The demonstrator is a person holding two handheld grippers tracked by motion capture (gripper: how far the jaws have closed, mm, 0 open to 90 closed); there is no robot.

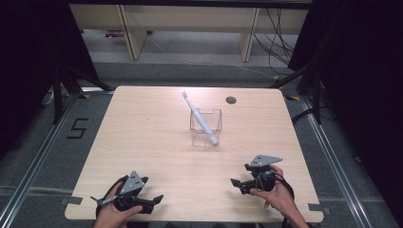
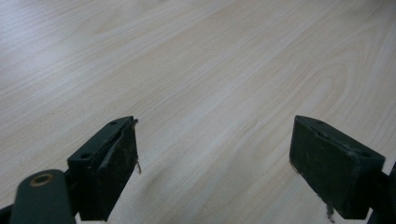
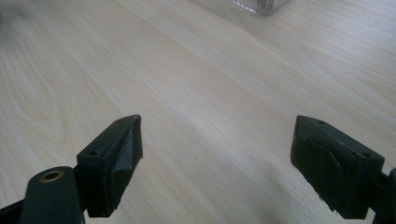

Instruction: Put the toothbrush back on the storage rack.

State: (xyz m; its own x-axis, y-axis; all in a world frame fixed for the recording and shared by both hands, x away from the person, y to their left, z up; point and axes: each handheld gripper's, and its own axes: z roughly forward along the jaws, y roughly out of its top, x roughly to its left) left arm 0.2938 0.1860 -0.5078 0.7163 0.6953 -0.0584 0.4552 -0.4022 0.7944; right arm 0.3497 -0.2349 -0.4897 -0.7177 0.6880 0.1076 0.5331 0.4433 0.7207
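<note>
In the high view, a light wooden table (image 1: 142, 142) takes the middle of the frame. A little above the centre stands a clear square container (image 1: 206, 126), and a white toothbrush (image 1: 199, 118) leans in it, its head pointing to the upper left and its handle end at the lower right edge of the container. At the lower left, the left gripper (image 1: 154, 202) is held by a hand (image 1: 111, 216) near the table's front edge. At the lower right, the right gripper (image 1: 237, 185) is held by the other hand (image 1: 278, 197). Both are well apart from the container.

In the left gripper view, the left gripper (image 2: 212, 163) has its jaws wide apart, with bare wood between them.

In the right gripper view, the right gripper (image 3: 215, 163) is also spread wide and holds nothing. A corner of the container (image 3: 261, 5) shows at the top edge.
</note>
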